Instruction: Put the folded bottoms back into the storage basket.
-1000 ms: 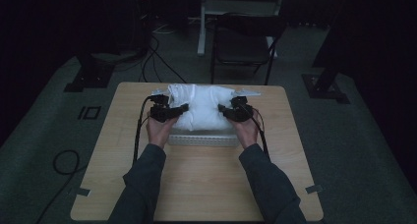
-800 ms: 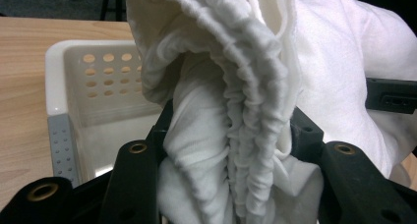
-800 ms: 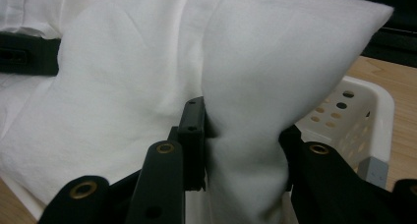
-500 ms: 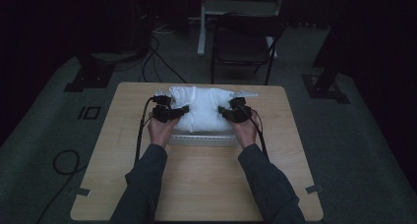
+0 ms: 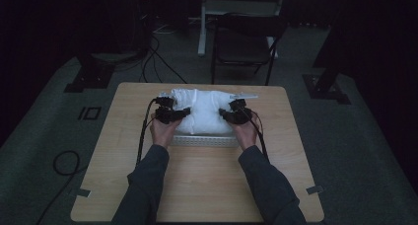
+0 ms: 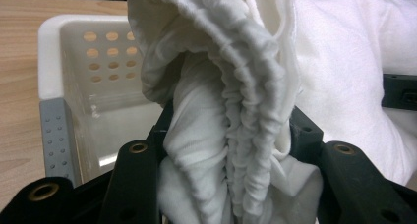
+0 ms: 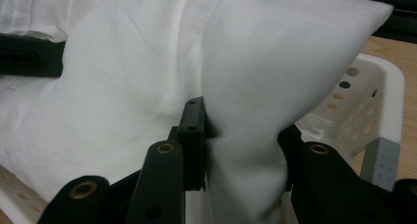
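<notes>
A bulky white cloth bundle (image 5: 204,110) sits in a white perforated plastic basket (image 5: 204,140) on the wooden table (image 5: 197,180). My left gripper (image 5: 178,113) is shut on the bundle's left end, where gathered, ruffled white fabric (image 6: 231,135) is pinched between its black jaws. My right gripper (image 5: 227,115) is shut on the right end, with a smooth thick fold of the cloth (image 7: 246,150) squeezed between its jaws. The basket wall (image 6: 59,62) with round holes lies left of the cloth in the left gripper view, and the basket corner (image 7: 373,101) lies right of it in the right gripper view.
A dark folding chair (image 5: 246,42) and a white stand (image 5: 236,8) are beyond the table's far edge. Cables (image 5: 64,161) trail on the dark floor at the left. Bare wood lies between the basket and the table's near edge.
</notes>
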Motion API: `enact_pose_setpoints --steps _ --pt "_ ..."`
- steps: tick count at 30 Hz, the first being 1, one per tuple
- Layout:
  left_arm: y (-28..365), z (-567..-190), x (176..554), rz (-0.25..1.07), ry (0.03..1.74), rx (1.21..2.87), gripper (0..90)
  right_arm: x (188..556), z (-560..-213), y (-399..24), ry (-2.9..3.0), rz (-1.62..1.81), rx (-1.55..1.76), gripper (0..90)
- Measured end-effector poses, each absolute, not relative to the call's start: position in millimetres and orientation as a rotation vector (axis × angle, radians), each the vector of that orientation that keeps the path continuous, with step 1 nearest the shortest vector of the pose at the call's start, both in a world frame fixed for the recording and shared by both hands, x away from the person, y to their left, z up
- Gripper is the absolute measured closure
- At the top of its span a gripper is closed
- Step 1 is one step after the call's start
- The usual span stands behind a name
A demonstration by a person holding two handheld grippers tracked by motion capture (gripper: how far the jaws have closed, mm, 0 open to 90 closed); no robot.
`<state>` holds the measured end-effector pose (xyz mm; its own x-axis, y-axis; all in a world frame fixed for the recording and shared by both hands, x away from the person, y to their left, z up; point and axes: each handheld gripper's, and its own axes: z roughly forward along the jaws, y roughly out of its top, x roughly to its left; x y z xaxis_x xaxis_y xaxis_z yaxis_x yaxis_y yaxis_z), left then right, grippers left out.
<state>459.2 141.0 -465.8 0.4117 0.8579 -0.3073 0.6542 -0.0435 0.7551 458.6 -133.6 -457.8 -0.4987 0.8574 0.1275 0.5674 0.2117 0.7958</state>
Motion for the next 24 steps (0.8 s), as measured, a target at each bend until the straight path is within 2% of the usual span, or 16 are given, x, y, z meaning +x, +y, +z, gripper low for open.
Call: enact_pose_setpoints --steps 24 --pt "134.2 -476.2 465.2 0.317 1.357 1.829 53.7 458.2 -472.0 -131.9 2.167 1.144 1.368 67.6"
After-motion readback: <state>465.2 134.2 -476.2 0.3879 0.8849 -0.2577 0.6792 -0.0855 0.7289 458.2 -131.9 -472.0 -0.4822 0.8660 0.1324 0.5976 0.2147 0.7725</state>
